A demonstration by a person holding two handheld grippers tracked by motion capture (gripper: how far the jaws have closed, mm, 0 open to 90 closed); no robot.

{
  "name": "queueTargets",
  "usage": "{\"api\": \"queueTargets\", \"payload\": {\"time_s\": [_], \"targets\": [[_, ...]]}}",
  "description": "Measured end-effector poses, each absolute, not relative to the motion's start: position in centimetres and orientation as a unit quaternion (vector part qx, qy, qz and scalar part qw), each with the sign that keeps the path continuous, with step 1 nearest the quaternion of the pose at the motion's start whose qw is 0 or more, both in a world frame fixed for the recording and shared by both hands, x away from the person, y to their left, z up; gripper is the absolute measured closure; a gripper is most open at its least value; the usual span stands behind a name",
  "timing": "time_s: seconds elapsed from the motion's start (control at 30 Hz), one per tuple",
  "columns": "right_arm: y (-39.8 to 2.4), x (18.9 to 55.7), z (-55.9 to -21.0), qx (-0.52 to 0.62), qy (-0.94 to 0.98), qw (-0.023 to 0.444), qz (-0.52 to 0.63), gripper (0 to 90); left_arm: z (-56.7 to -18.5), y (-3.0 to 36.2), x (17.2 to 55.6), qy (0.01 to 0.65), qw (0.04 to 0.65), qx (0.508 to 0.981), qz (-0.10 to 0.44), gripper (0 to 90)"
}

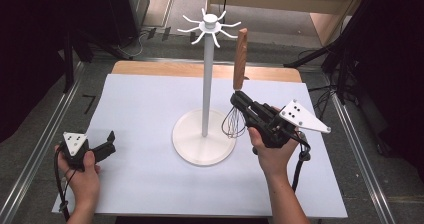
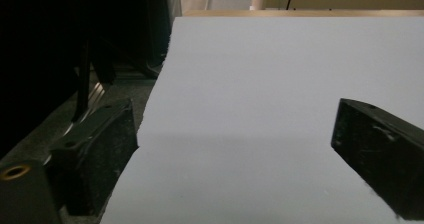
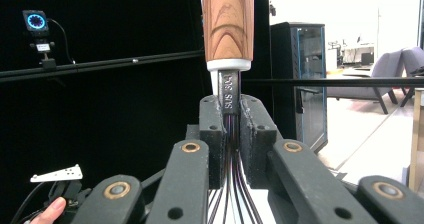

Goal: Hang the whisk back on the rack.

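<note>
A smooth matte white sheet covers the counter (image 1: 150, 184), with a strip of pale wood showing along its far edge. At the middle stands a white metal stand (image 1: 205, 89): a thin round pole rising from a flat circular base, topped by a small hub with curved hook arms spreading out like spider legs. Just to the right of the pole, the right hand-held gripper (image 1: 239, 100), black with brass-coloured pivot pins and a grey three-cornered plate on top, is pinching a whisk with a wooden handle (image 1: 240, 59). The handle is a rounded bar of reddish-brown wood with clear dark grain, ending in a white collar and a short stamped steel neck; in the right gripper view the jaws press on that neck from both sides (image 3: 229, 96). The handle points up and leans slightly, its tip near the level of the hook arms but apart from them. The thin looped wires hang below the jaws, over the right edge of the stand's base. The left hand-held gripper (image 1: 107, 143) rests low at the near left of the counter, held by the left hand (image 1: 82, 176), its blocky black jaws spread wide with only the white sheet between them
</note>
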State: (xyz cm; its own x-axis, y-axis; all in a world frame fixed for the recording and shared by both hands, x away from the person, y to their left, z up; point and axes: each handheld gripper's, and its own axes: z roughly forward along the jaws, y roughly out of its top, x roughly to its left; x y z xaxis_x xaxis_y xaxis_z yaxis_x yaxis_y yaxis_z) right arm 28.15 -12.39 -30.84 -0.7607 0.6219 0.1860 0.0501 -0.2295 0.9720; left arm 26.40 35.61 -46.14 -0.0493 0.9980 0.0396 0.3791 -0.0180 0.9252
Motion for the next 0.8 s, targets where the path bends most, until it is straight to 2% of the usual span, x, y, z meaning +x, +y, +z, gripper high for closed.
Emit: {"api": "queueTargets", "payload": {"time_s": [0.8], "targets": [[-11.2,29.0,-31.3,0.285,0.593,0.188,0.729,83.1,-46.2,35.7,26.4,0.595,0.375,0.577,0.415,6.7]]}}
